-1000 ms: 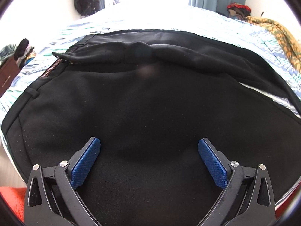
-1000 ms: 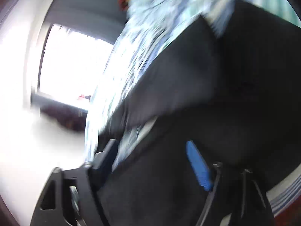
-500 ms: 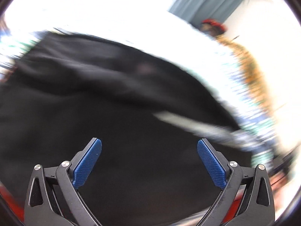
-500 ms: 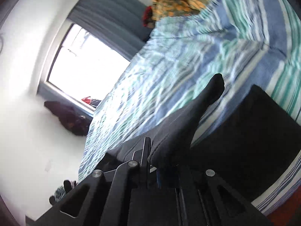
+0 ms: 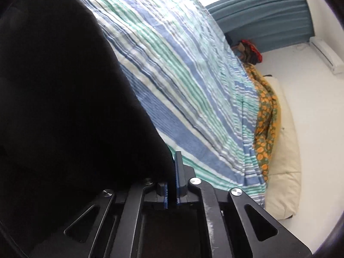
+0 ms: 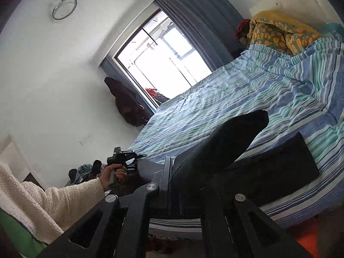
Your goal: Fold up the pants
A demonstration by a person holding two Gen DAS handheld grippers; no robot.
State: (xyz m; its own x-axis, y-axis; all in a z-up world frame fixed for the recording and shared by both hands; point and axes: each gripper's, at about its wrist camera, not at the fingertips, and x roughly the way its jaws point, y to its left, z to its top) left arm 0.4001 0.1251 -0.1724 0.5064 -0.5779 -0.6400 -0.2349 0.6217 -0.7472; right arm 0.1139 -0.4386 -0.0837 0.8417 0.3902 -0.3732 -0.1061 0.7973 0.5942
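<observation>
Both the left gripper (image 5: 173,185) and right gripper (image 6: 172,178) were clamped on the black pants (image 6: 225,148), lifted off the striped bed (image 6: 247,90); fold looked mid-way, not laid down.

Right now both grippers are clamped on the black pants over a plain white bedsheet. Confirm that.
Not quite: the bedsheet is striped blue, green and white, not plain white, as the left wrist view shows. Both the left gripper and right gripper are shut on the black pants.

The pants (image 6: 225,148) are matt black cloth. Crinkled striped cotton covers the bed (image 5: 182,81). The sleeve (image 6: 43,202) looks fleecy.
</observation>
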